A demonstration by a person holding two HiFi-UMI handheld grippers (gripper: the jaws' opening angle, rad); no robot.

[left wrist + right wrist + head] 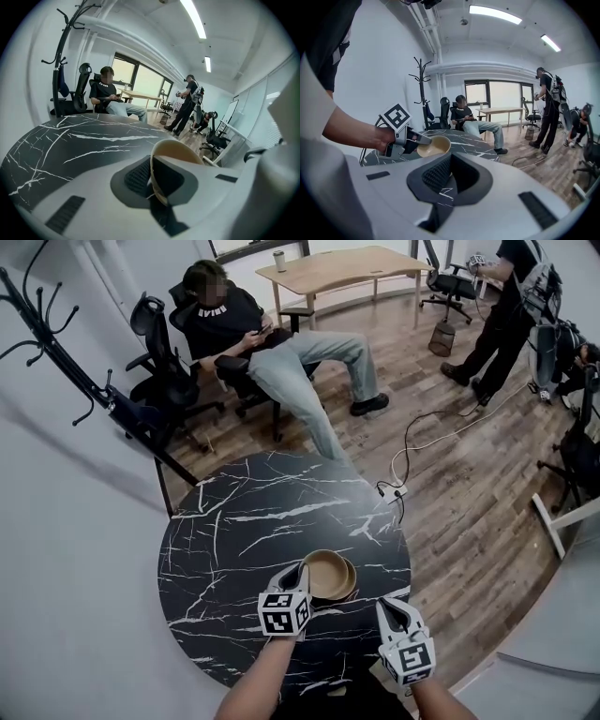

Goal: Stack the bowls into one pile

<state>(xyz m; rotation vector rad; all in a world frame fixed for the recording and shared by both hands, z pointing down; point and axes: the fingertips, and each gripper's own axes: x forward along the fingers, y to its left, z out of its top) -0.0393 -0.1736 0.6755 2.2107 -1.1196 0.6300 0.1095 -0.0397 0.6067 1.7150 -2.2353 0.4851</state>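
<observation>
Round black marble table (234, 540): white-veined top.
Left gripper (302, 570): jaws pinching rim of tan bowl (330, 575).
Right gripper (392, 606): jaws pressed together, nothing between, at table's near right edge.
Tan bowl: slightly tilted, over table's near middle, just left of right gripper.

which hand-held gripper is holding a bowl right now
The left hand-held gripper: its jaws pinch the rim of the tan bowl. The right hand-held gripper is shut with nothing between its jaws.
</observation>
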